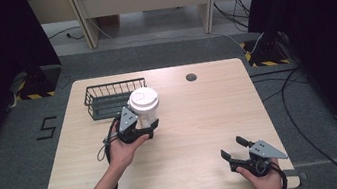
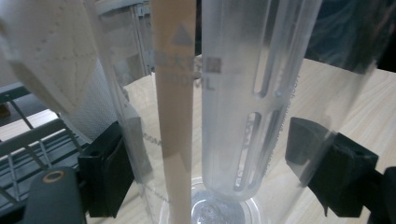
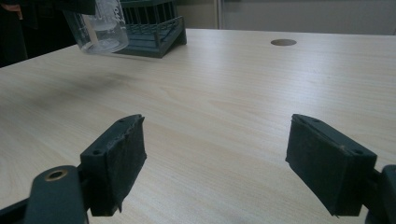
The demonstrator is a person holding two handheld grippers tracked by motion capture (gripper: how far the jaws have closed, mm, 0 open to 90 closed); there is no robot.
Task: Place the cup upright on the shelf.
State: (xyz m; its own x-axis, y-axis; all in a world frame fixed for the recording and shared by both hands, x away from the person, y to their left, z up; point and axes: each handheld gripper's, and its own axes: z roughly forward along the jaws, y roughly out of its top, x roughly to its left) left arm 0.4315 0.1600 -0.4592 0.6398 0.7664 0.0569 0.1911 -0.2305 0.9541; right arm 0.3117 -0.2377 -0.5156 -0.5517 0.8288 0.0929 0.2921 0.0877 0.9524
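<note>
A clear plastic cup (image 1: 144,105) with a white lid hangs a little above the table, just right of the wire basket. My left gripper (image 1: 145,125) is shut on its lower wall. In the left gripper view the cup (image 2: 243,93) sits between the two jaws, with a beige flat stick (image 2: 175,116) and a clear slotted tube (image 2: 238,140) inside it. My right gripper (image 1: 232,148) is open with nothing in it near the table's front right edge. From the right gripper view, the open gripper (image 3: 217,158) faces bare tabletop, and the cup (image 3: 98,28) is at the far upper left.
A dark wire basket (image 1: 112,100) stands at the back left of the wooden table (image 1: 195,120), also seen behind the cup as the basket (image 3: 156,25). A round cable hole (image 1: 191,77) lies near the back edge. White paper (image 2: 46,56) shows behind the cup.
</note>
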